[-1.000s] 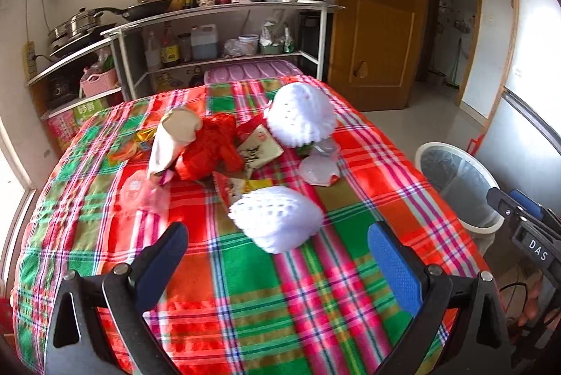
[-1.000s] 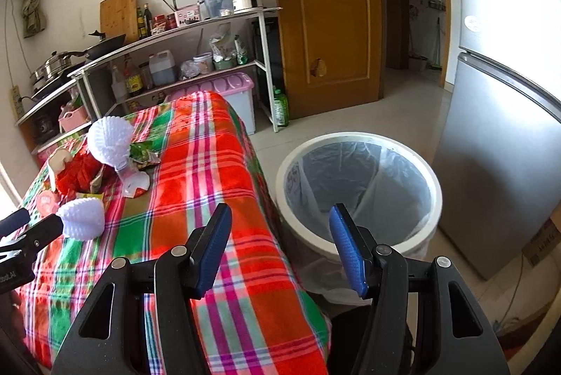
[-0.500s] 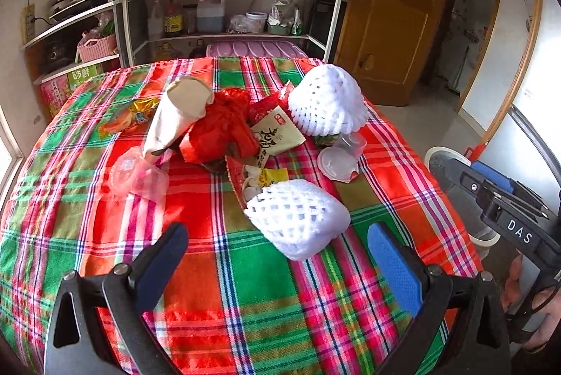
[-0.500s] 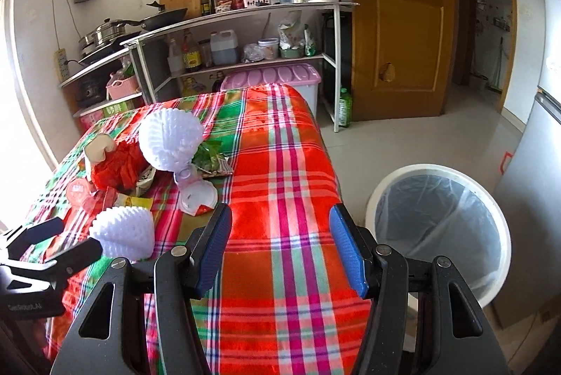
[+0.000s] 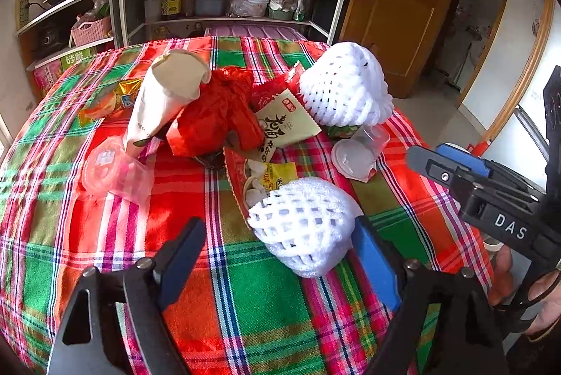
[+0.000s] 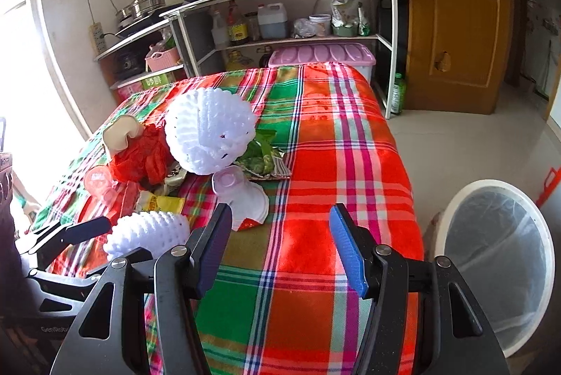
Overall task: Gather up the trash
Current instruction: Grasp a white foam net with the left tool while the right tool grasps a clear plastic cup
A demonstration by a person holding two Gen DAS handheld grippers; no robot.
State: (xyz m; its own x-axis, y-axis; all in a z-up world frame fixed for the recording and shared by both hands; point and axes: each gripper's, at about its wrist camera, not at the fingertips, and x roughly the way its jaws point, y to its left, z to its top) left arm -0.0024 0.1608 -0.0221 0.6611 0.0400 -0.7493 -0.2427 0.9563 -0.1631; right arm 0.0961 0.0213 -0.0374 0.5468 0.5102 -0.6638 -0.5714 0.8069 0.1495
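On worktop (image 5: 87, 255), left gripper (image 5: 277, 252) jaws closing round foam net (image 5: 305, 224), not yet pinching; may squash, slip. Right gripper (image 6: 280, 248) released, empty.

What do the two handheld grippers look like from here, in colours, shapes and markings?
Both match: the left gripper and right gripper have black frames with triangular cut-outs, silver pivot bolts and flat blue ribbed finger pads. Seen from the left wrist camera, the right gripper's body carries white letters "DAS". No cables or sleeves are visible.
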